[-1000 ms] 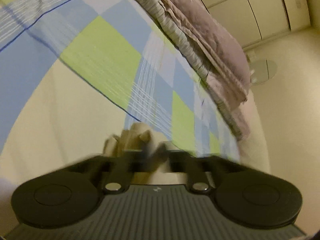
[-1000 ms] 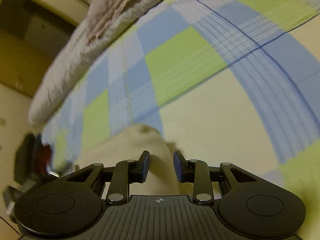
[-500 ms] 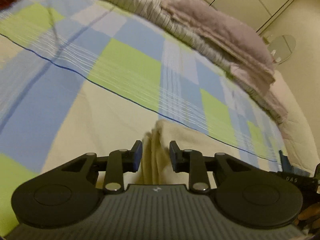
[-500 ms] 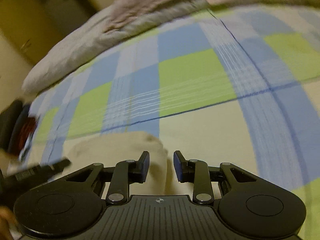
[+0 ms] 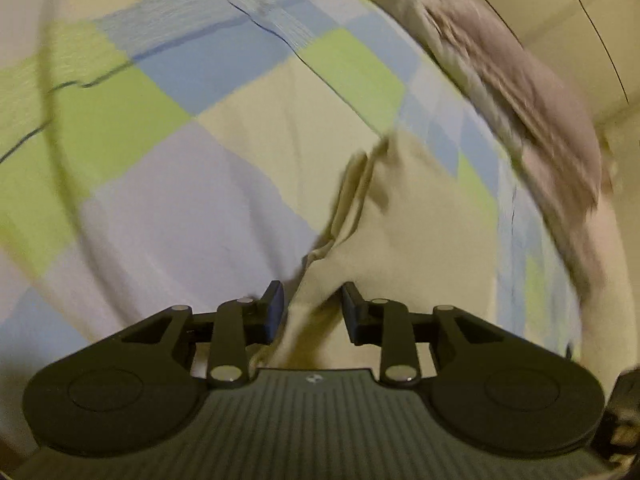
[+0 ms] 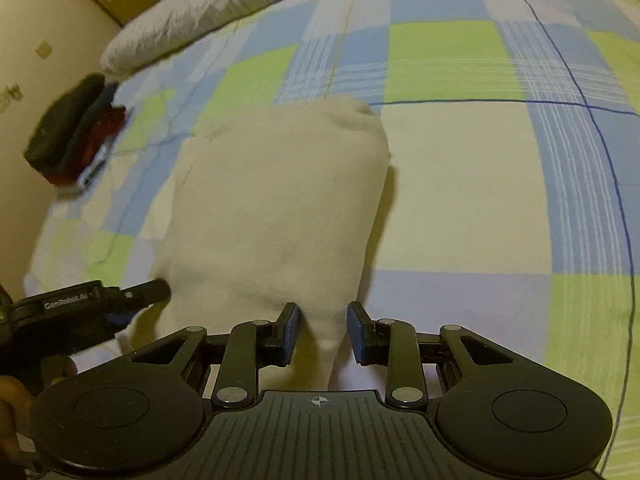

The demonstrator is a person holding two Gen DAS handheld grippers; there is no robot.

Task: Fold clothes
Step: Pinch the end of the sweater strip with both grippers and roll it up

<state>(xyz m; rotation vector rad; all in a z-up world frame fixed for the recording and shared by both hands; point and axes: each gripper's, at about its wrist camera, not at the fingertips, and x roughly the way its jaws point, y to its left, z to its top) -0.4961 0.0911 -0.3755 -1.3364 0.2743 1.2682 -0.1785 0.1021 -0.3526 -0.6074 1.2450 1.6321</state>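
Claws parted over the cream garment on the bed.

Left claw (image 5: 312, 312) has just been opening, cloth lying loose between its jaws, so I judge that edge let go to rest. Right claw (image 6: 322, 332) stands part-open astride the near hem, not pressing it. Beyond, the cream garment (image 6: 280, 200) lies flat on the checked bedspread (image 6: 460, 184), long axis running from lower centre toward upper centre. A dark clothes stack (image 6: 76, 128) sits far upper left.

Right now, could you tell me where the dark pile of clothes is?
In the right wrist view, the dark pile of clothes sits at the far left edge of the checked bedspread, left of the cream garment.
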